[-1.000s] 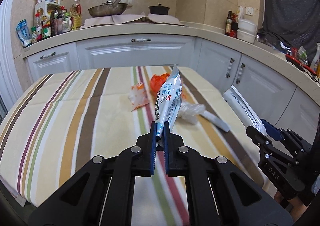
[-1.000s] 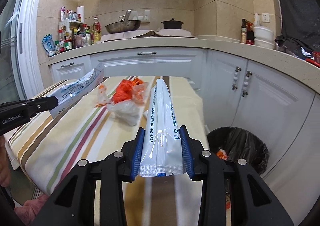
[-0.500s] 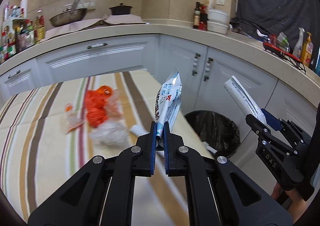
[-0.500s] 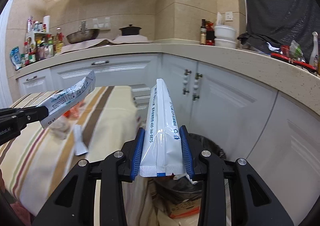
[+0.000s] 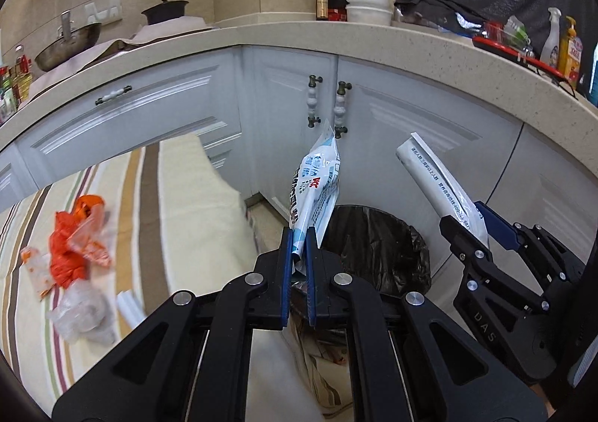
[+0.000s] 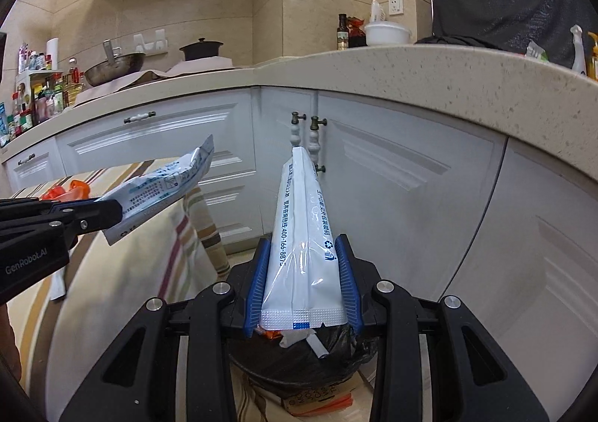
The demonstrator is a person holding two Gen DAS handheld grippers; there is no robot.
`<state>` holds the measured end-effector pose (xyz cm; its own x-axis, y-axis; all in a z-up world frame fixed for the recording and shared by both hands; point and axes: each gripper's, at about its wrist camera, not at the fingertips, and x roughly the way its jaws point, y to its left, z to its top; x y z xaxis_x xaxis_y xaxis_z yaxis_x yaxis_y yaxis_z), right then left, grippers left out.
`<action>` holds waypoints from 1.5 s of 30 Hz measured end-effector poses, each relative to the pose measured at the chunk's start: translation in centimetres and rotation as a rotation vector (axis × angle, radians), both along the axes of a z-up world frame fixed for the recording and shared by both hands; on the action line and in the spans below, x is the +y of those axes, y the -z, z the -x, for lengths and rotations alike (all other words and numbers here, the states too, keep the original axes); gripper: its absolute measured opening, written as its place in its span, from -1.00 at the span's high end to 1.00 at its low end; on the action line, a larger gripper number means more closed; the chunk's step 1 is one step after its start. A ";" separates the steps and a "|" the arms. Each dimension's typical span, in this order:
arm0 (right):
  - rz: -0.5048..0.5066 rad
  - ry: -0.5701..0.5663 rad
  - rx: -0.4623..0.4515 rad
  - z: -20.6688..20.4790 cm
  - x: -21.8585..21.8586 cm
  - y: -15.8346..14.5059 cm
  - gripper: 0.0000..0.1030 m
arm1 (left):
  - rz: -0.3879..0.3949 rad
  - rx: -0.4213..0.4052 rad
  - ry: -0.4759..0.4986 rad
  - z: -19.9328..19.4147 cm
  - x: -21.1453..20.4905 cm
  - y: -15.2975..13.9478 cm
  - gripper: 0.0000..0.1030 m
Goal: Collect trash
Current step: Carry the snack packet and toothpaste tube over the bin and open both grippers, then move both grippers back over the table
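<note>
Trash bin (image 5: 377,246) sits under both hand-held grippers: left (image 5: 298,265) pinches a printed wrapper (image 5: 316,186), right (image 6: 303,284) clamps a white pouch (image 6: 302,235) (both above the black liner).

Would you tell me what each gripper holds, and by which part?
Left gripper: blue-printed wrapper, by its lower end. Right gripper: white pouch, by its sealed bottom end.

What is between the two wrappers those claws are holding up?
Nothing; in the left wrist view, only white cabinet doors show behind the gap between the crumpled blue-printed wrapper and the long white sachet.
</note>
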<state>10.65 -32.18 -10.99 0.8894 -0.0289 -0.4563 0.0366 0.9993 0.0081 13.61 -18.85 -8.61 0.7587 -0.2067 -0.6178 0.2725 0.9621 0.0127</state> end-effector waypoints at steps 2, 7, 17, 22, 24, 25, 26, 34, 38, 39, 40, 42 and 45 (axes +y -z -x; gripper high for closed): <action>-0.014 0.005 0.001 -0.9 -0.8 0.5 0.29 | -0.020 0.016 0.011 -1.3 -1.3 0.6 0.86; -0.064 0.022 0.021 -3.4 -2.5 2.3 0.06 | -0.038 0.078 0.002 -3.8 -2.9 2.4 0.58; -0.069 0.040 0.036 -2.8 -2.5 2.5 0.03 | 0.014 0.056 -0.014 -3.2 -1.1 1.2 0.23; -0.073 0.033 0.029 -1.7 -1.8 1.6 0.03 | 0.036 0.016 -0.036 -1.4 1.4 -0.6 0.22; -0.071 0.025 0.024 -1.2 -1.1 1.0 0.02 | 0.035 -0.003 -0.049 -0.6 2.6 -1.3 0.20; -0.073 0.021 0.021 -1.0 -0.8 0.7 0.01 | 0.036 -0.008 -0.057 -0.2 3.4 -1.5 0.20; -0.076 0.012 0.017 -0.7 -0.3 0.4 0.00 | 0.039 -0.010 -0.066 0.2 4.2 -1.7 0.20; -0.093 -0.098 0.003 0.9 5.0 -1.6 -0.02 | 0.037 -0.007 -0.182 3.1 11.5 -2.1 0.08; -0.090 -0.174 0.000 1.6 8.5 -2.4 -0.03 | 0.032 0.004 -0.250 4.3 15.5 -1.8 0.08; -0.088 -0.201 0.004 1.7 9.7 -2.5 -0.03 | 0.031 0.008 -0.263 4.5 16.3 -1.7 0.08; -0.084 -0.218 0.008 1.8 10.5 -2.5 -0.03 | 0.031 0.012 -0.281 4.8 17.3 -1.5 0.08; -0.079 -0.254 0.018 2.0 12.1 -2.4 -0.03 | 0.031 0.018 -0.316 5.3 19.1 -1.3 0.08; -0.069 -0.302 0.039 2.1 14.2 -2.1 -0.03 | 0.031 0.028 -0.355 5.9 21.2 -0.8 0.07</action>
